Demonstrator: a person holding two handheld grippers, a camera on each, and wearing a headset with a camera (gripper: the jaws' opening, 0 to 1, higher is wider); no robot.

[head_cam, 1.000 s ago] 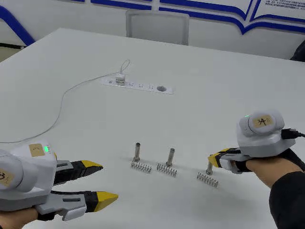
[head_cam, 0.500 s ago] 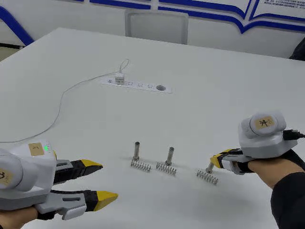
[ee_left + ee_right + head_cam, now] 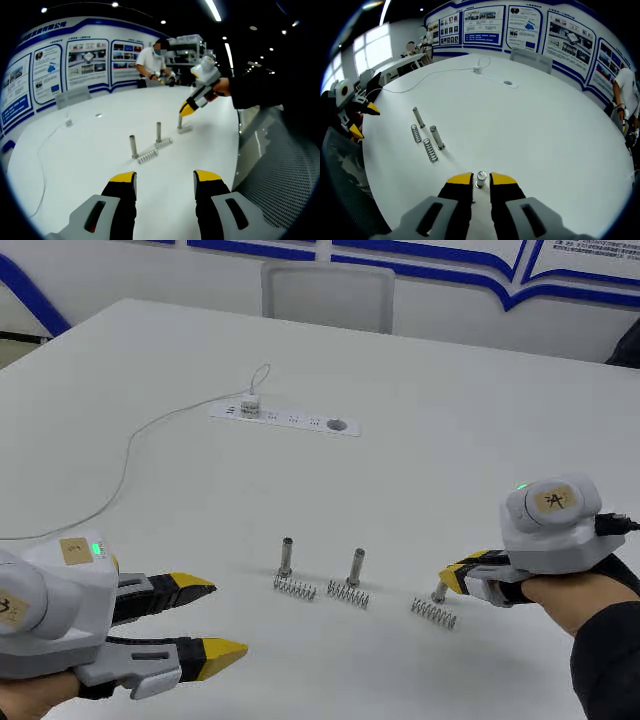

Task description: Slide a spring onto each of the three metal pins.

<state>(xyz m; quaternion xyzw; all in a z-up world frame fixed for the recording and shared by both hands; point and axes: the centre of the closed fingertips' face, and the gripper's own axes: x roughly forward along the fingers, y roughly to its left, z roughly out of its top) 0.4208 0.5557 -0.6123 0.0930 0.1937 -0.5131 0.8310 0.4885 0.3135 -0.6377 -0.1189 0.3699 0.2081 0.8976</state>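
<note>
Right pin (image 3: 481, 177) stands on the surface (image 3: 420, 440), its spring (image 3: 433, 613) flat just beside it. Middle pin (image 3: 355, 567) and left pin (image 3: 286, 557) stand bare, with a middle spring (image 3: 347, 594) and a left spring (image 3: 294, 588) lying at their feet.

Change: right tongs (image 3: 452, 574) have dropped a touch. The right pin leaned half a second ago and is about upright again. Nothing is threaded yet; likely the pin is being steadied or picked.

Right tongs are closed onto the right pin, one tip each side. Left tongs (image 3: 228, 617) are apart, hovering low left, unmoved.

Right gripper view gives the pin top sitting between the tips; in the head view the tips cover most of it. Left gripper view gives the side-on slant of the right tongs down onto the pin.
</note>
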